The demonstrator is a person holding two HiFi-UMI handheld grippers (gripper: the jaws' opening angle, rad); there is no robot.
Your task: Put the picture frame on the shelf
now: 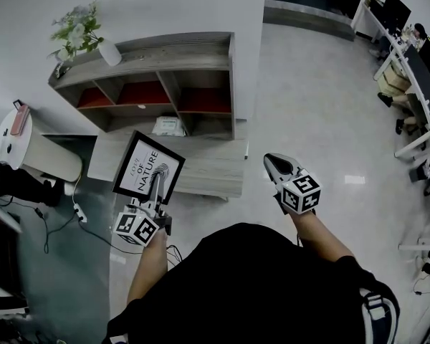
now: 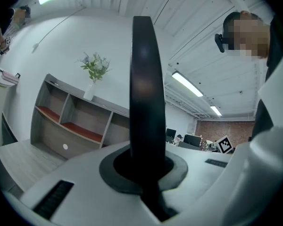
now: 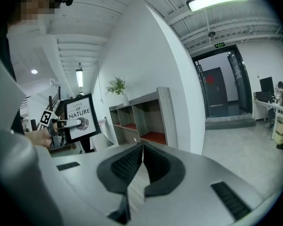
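The black picture frame [image 1: 148, 166] with a white "Love of Nature" print is held upright in front of me, and my left gripper [image 1: 156, 183] is shut on its lower edge. In the left gripper view the frame [image 2: 142, 88] shows edge-on as a dark strip clamped between the jaws. The grey shelf unit [image 1: 165, 63] with red-floored compartments stands against the wall ahead, beyond a low wooden platform [image 1: 208, 165]. My right gripper [image 1: 276, 163] hovers to the right, shut with nothing between its pads [image 3: 132, 166]. Its view shows the frame [image 3: 80, 117] and the shelf [image 3: 146, 114].
A white vase with a plant [image 1: 82, 34] stands on the shelf's top left. A small white box [image 1: 168, 126] lies in a lower compartment. A round white stand [image 1: 29, 149] and floor cables [image 1: 57, 217] are to the left. Office desks [image 1: 416, 70] line the right side.
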